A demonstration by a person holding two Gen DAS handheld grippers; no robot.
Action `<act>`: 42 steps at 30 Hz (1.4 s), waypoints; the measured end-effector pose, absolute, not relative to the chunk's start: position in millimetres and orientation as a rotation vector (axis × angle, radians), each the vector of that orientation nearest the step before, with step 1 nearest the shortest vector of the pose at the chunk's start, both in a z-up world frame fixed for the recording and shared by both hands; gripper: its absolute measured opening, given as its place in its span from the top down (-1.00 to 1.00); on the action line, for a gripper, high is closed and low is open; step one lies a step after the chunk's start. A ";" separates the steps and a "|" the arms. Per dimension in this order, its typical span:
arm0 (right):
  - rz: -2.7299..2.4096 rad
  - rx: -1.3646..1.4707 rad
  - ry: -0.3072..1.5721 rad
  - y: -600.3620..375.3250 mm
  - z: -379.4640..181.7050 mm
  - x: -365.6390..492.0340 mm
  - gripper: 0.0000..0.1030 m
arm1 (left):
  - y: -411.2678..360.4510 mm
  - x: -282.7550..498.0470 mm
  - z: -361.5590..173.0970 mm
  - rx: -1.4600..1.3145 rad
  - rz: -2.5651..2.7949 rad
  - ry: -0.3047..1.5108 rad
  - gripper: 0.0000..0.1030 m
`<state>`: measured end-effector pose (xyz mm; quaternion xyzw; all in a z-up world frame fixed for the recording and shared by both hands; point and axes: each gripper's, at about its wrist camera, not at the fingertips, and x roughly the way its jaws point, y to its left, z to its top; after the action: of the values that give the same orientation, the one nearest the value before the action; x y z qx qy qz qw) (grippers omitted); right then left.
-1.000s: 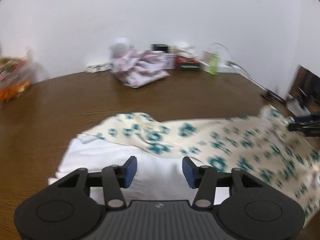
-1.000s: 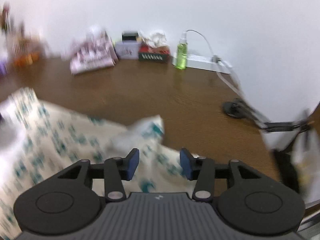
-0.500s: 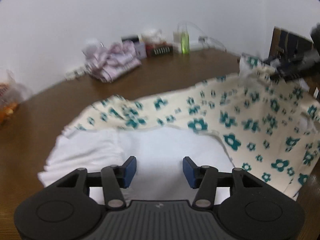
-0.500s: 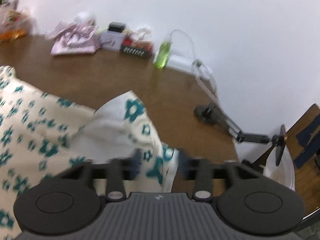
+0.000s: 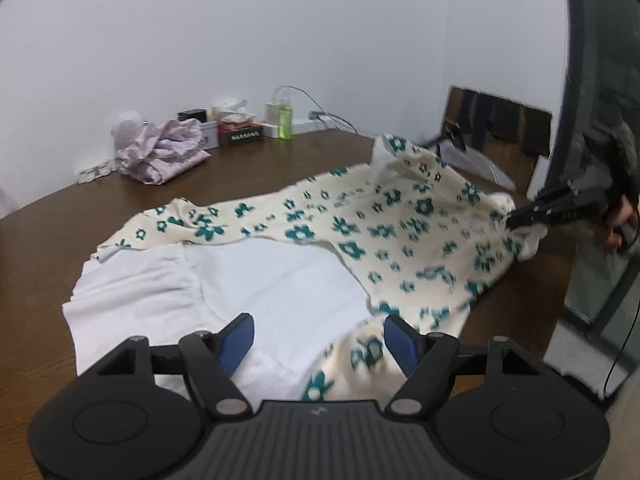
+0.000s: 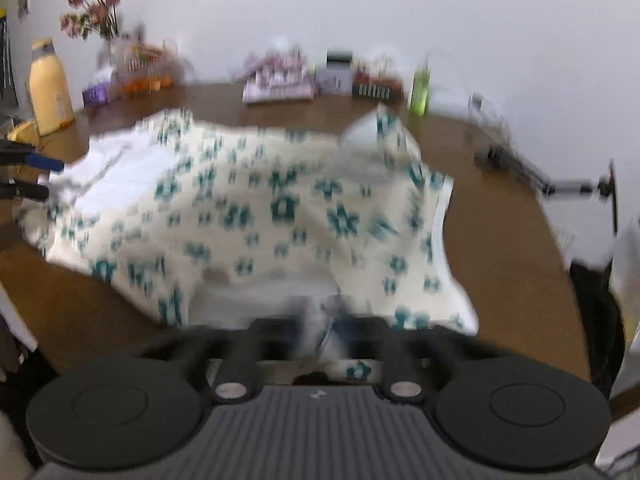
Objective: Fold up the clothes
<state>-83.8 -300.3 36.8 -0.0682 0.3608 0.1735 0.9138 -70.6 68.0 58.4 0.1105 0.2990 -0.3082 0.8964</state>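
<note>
A cream garment with teal flowers (image 5: pixel 400 220) lies spread on the brown table (image 5: pixel 48 240), its white inner side (image 5: pixel 260 280) turned up at the near left. It also fills the right wrist view (image 6: pixel 280 208), which is blurred. My left gripper (image 5: pixel 318 342) is open, its blue pads either side of the garment's near edge. My right gripper (image 6: pixel 324 330) is shut on the garment's edge; in the left wrist view it (image 5: pixel 516 220) pinches the far right corner and holds it a little above the table.
A folded pink garment (image 5: pixel 164 152), small boxes (image 5: pixel 240 134), a green bottle (image 5: pixel 285 122) and a power strip with cable line the far wall. A yellow bottle (image 6: pixel 48 88) and flowers (image 6: pixel 92 12) stand at the left. A black stand (image 6: pixel 560 184) lies at the table's right edge.
My right gripper closed on the garment's edge and pulled it out to the right, spreading the cloth. My left gripper stayed open and swung right along the near edge.
</note>
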 end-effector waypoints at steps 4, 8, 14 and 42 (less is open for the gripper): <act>0.314 -0.206 0.765 -308.6 43.8 -96.6 0.86 | 79.4 -84.2 56.9 0.245 -0.624 0.609 -0.37; 0.418 -0.182 0.761 -293.3 39.7 -93.5 0.10 | 102.8 -99.1 62.6 0.171 -0.686 0.583 -0.38; 0.575 -0.144 0.752 -270.3 33.5 -88.9 0.21 | 102.9 -109.0 51.0 0.241 -0.701 0.595 -0.37; 0.644 0.033 0.725 -278.8 27.5 -81.6 0.97 | 15.1 -121.3 47.5 0.394 -0.868 0.476 0.58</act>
<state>-81.6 -278.8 27.5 0.0158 0.3484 0.3093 0.8847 -121.3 15.1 47.5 0.1876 0.2271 -0.4139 0.8613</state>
